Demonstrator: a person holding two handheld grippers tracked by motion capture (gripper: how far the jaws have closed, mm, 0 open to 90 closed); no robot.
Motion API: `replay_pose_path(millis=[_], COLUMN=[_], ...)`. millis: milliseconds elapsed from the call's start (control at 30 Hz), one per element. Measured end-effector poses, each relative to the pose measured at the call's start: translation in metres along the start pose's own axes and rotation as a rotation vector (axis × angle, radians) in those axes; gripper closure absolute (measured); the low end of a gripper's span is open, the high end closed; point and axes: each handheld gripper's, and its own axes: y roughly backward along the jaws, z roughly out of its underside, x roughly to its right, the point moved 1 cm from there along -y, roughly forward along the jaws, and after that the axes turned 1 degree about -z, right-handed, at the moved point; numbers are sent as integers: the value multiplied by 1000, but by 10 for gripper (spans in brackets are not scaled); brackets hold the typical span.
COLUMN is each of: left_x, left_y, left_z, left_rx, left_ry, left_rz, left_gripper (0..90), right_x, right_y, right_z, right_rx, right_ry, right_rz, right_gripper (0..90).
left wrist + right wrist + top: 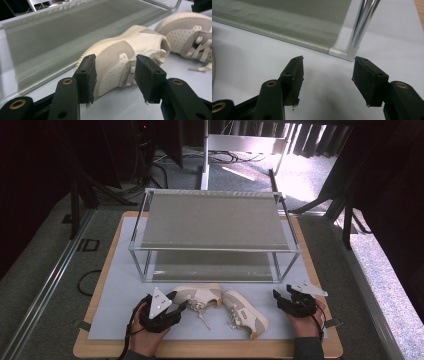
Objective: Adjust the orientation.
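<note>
One cream shoe [117, 62] is seen on the white mat [120, 295], between the left gripper's [113, 76] half-shut jaws; no squeeze can be told. The right gripper [327, 75] is held open over bare mat.

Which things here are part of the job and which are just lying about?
In the job: left gripper, its jaws either side of the left shoe; right shoe; two-tier rack.
Lying about: right gripper, open over bare mat; floor cables.

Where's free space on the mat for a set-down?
Free: the mat left of the rack, and both rack shelves. Tight: the front strip, where two shoes lie between the left gripper and right gripper.
</note>
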Motion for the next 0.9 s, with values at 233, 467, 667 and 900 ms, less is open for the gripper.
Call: replay_pose_path(millis=[233, 467, 667, 900], left_x=[-1, -5, -12, -12], left_y=[-6, -10, -15, -29], left_z=[-3, -5, -7, 1], left_rx=[-4, -7, -23, -85], left_ry=[-32, -27, -15, -11], left_rz=[-29, -45, -60, -64], left_gripper=[519, 509, 498, 499], right_x=[0, 0, -1, 0], right_y=[0, 0, 0, 0], right_z=[0, 1, 1, 2], right_rx=[1, -4, -7, -5], right_ry=[1, 5, 5, 3], right_rz=[0, -3, -5, -3], right_gripper=[415, 414, 416, 416])
